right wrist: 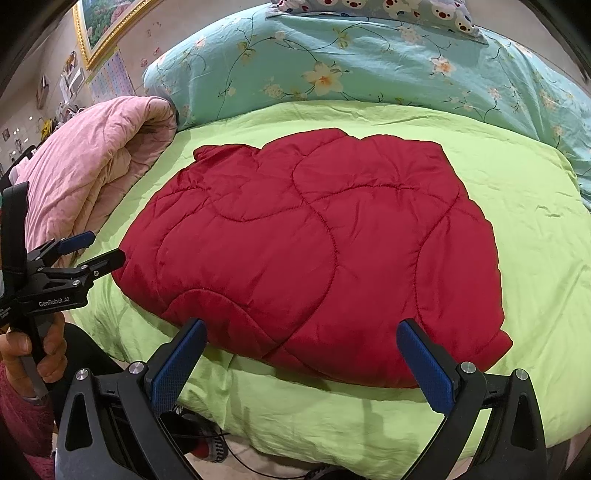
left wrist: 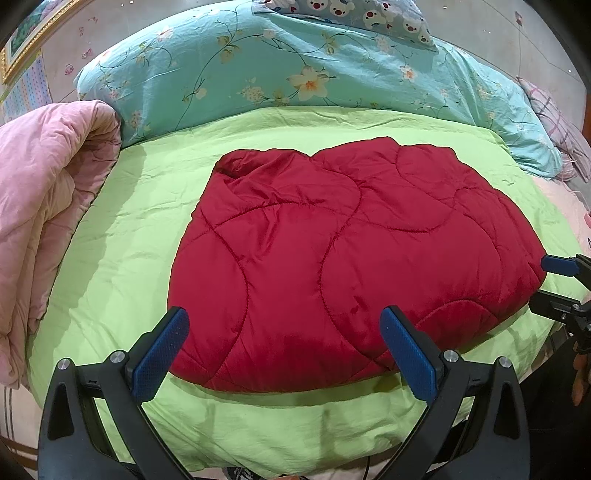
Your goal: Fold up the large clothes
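Where the lime-green sheet [left wrist: 122, 236] covers the bed, spread wide and lightly creased, reaching to the near edge. Behind it, across the head of the bed, a turquoise floral quilt [left wrist: 236, 70], with a bear-print pillow [left wrist: 354, 11] on top. Along the left side, a folded pink quilt [left wrist: 48, 192], its rounded fold turned toward the middle.

Central on the green sheet, lying flat: a red quilted garment [left wrist: 351, 251], large, puffy, glossy satin-like fabric, stitched in sweeping curved lines. Folded into a compact, roughly rectangular bundle, far edge wavy, near edge plump and rounded, near right corner bulging.

Low in the left wrist view, the left hand-held gripper [left wrist: 291, 350], blue-padded jaws wide apart, nothing between them, hovering at the garment's near edge. Likewise the right hand-held gripper [right wrist: 308, 360], jaws spread, empty, at the near right corner. At the far left of the right wrist view, a hand [right wrist: 33, 350] around the left handle.
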